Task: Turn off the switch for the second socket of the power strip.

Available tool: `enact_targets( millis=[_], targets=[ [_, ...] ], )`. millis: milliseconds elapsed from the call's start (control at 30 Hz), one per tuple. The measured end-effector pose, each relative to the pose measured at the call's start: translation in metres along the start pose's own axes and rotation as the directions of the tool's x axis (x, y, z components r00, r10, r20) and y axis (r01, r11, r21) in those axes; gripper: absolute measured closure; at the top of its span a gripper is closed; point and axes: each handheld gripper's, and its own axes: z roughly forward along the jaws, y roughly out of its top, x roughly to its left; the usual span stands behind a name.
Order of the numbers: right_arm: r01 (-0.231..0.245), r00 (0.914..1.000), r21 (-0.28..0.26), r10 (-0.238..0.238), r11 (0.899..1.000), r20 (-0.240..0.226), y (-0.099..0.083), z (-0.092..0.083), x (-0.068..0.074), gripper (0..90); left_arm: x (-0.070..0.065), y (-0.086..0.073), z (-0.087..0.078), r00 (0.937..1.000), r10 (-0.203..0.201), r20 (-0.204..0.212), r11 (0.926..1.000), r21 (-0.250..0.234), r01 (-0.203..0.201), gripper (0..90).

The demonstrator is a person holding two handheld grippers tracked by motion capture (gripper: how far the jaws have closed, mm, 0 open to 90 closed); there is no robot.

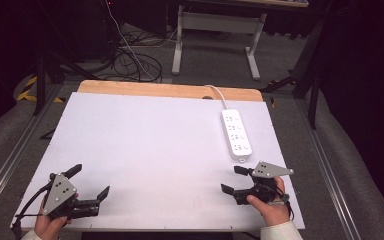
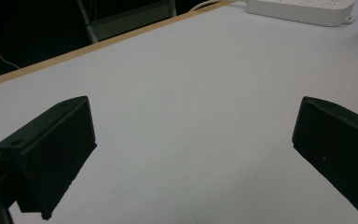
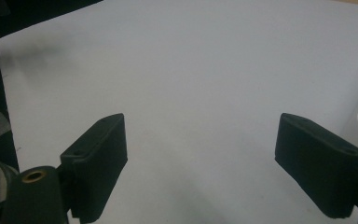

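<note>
A person rests both grippers on the near edge of the white table [image 1: 145, 145]. The power strip [image 1: 236, 132] lies far on the right side, cord running off past the wooden strip behind it. The right gripper [image 1: 234, 180] sits just near of the strip's near end, not touching it, jaws spread wide with nothing between them. The left gripper [image 1: 91, 181] is well apart from the strip, across the table, also spread wide and empty.

From where I stand, the reach for the strip looks like the job at hand, and the right gripper is best placed for it. To do it well, I'd turn the jaws to straddle the strip's narrow width, come in low over its near end, and close on the long sides rather than the socket face. The cord may drag, so lift gently.
</note>
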Motion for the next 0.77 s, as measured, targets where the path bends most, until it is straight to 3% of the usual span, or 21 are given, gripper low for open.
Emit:
enact_targets(
  millis=[333,500,600,767],
  targets=[
    [0.039,0.9978,0.007,-0.039,0.999,0.054,-0.02,0.011,0.006,15.3,-0.001,-0.001,0.0,1.0,0.001,-0.002,1.0,-0.005,-0.001,0.0],
    [0.021,0.9957,0.024,-0.023,1.0,0.089,-0.028,0.016,0.006,11.8,-0.001,-0.001,0.001,1.0,0.007,-0.003,1.0,-0.003,-0.007,0.0],
    [0.025,0.9947,0.007,-0.026,1.0,0.1,-0.028,0.015,0.006,11.7,0.0,-0.002,0.002,0.9999,0.016,-0.006,0.9999,0.0,-0.016,0.0],
    [-0.009,0.9894,-0.006,0.01,1.0,0.145,-0.026,0.013,0.0,12.7,0.001,-0.003,0.004,0.9999,-0.011,0.01,0.9998,0.014,0.011,0.0]
  ],
)
